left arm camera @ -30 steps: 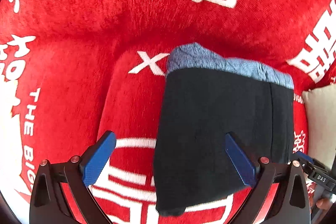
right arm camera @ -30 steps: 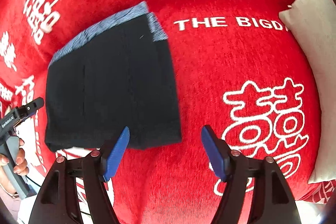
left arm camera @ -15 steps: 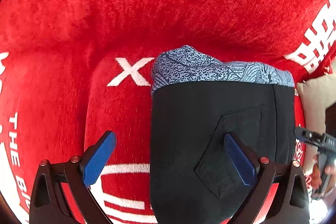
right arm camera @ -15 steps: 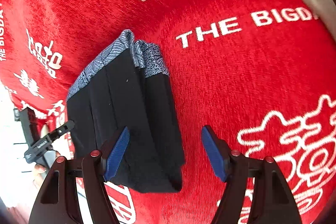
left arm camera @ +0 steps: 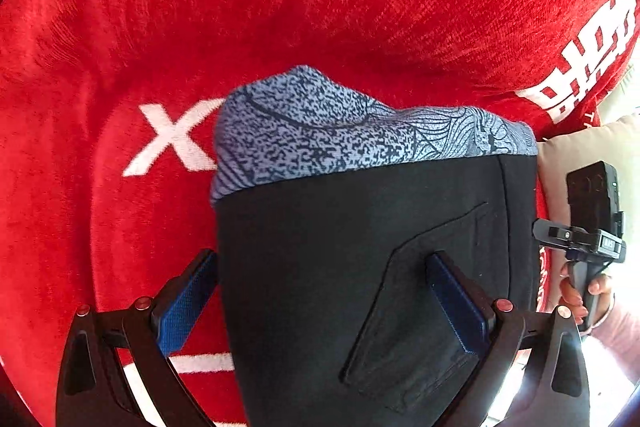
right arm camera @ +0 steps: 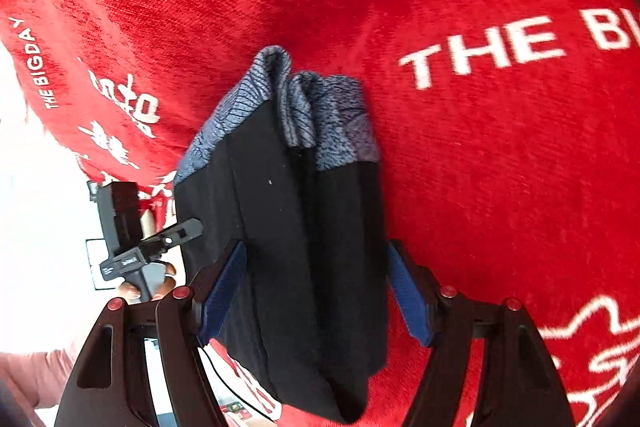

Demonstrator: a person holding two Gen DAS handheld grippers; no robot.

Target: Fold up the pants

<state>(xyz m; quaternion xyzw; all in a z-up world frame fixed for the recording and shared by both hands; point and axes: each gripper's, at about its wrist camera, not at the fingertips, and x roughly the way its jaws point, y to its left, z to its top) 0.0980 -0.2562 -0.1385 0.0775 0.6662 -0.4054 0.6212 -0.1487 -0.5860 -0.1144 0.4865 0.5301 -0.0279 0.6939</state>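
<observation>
While the folded pants (left arm camera: 360, 267) lie on the red blanket (left arm camera: 280, 19) printed with white lettering, both tongs hang close over them from the lower edge of each view. In the left wrist view the dark bundle fills the lower centre of the frame, with its blue patterned waistband (left arm camera: 360, 131) across the middle and a stitched pocket outline at lower right. The left tongs (left arm camera: 320, 303) stand wide apart: the left blue pad (left arm camera: 184, 307) sits over the red blanket just beside the pants' left edge, and the right pad is over the black cloth near the pocket. Neither pad presses the fabric, so these tongs are open.

In the right wrist view the pants (right arm camera: 304, 247) run from the centre down to the lower edge, showing stacked folded layers and the waistband (right arm camera: 288, 103) bunched at the upper end. The right tongs (right arm camera: 316, 291) are spread on either side of the bundle, one blue pad at each flank; whether they touch the cloth I cannot tell, but no squeeze shows, and they read as open around the pants. At the left of this view, a hand (right arm camera: 152, 283) holds the other tool's black handle beyond the blanket's edge. A pale cushion (left arm camera: 580, 163) shows at the right edge of the left wrist view.
</observation>
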